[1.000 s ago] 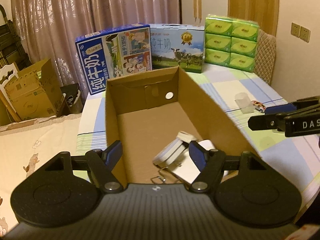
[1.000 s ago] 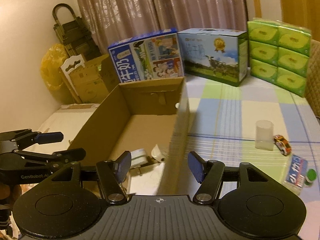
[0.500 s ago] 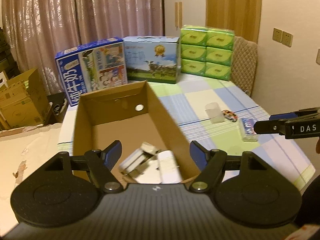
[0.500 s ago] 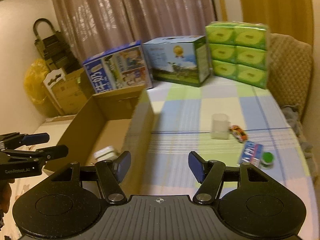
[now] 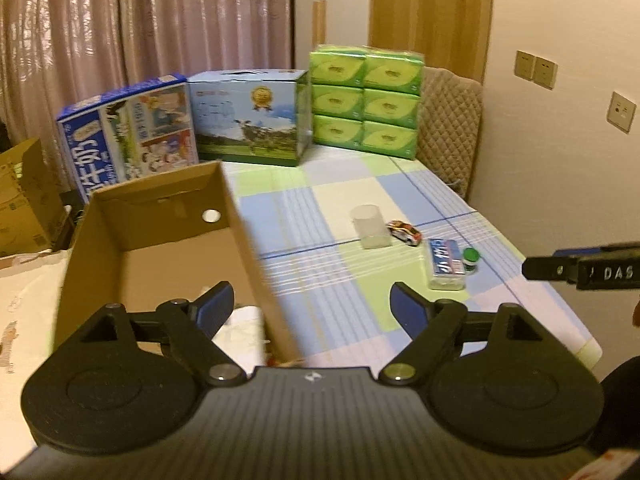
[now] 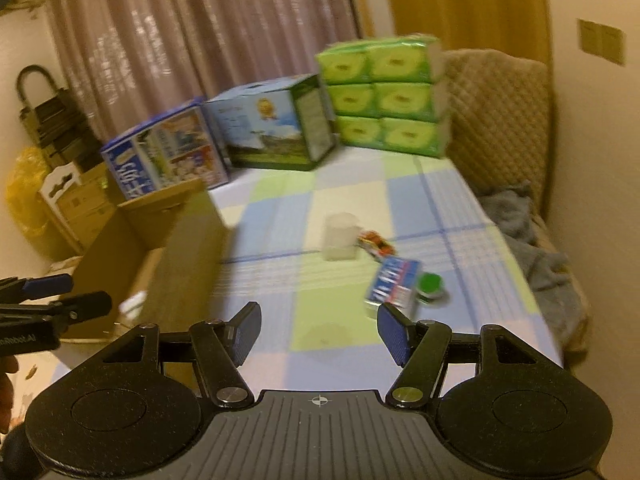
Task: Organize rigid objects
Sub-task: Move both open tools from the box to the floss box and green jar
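Observation:
An open cardboard box (image 5: 248, 240) stands on the left of the checked tablecloth, with white objects (image 5: 240, 332) lying in its near end. On the cloth to its right lie a clear plastic cup (image 5: 370, 227), a toy car (image 5: 405, 233), a blue and white packet (image 5: 445, 264) and a small green-capped jar (image 5: 471, 259). My left gripper (image 5: 312, 308) is open and empty over the box's right wall. My right gripper (image 6: 318, 330) is open and empty above the cloth, just short of the packet (image 6: 394, 286) and jar (image 6: 430, 286). The cup (image 6: 339, 236) and car (image 6: 374, 243) lie farther off.
Two milk cartons (image 5: 132, 140) (image 5: 252, 120) and a stack of green tissue packs (image 5: 366, 100) line the far edge of the table. A padded chair (image 5: 450, 128) stands at the far right with grey cloth (image 6: 528, 236) on it. Cardboard boxes (image 6: 76, 200) stand at left.
Both grippers have swung to the right, away from the box interior and toward the small objects on the cloth. Both stay open and empty.

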{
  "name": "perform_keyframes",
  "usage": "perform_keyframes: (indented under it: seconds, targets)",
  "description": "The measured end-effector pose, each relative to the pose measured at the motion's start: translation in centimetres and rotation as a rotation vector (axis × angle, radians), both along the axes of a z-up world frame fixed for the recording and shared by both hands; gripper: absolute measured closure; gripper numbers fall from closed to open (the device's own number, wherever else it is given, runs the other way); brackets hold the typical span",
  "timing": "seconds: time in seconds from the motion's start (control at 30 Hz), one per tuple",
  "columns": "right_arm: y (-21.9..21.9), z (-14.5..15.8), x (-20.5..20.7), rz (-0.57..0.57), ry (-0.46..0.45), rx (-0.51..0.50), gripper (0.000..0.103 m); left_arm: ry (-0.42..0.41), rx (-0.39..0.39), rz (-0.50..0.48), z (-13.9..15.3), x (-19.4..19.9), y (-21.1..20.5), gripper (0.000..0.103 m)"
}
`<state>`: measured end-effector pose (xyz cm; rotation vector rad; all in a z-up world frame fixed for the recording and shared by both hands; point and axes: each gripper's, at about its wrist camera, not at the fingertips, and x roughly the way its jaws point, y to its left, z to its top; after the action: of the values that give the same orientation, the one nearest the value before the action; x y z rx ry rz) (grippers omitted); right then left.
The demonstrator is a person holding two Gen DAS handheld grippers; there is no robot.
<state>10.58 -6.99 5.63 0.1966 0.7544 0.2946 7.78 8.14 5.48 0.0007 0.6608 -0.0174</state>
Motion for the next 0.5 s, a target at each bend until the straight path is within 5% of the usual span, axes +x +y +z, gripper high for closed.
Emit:
perform_keyframes:
  seconds: [0.5]
  targets:
    - [-7.3,-4.8,0.4,-0.153,0.061,-0.018,0.041,0.035,-0.026,-0.119,-4.2,5.1,-7.6,0.021]
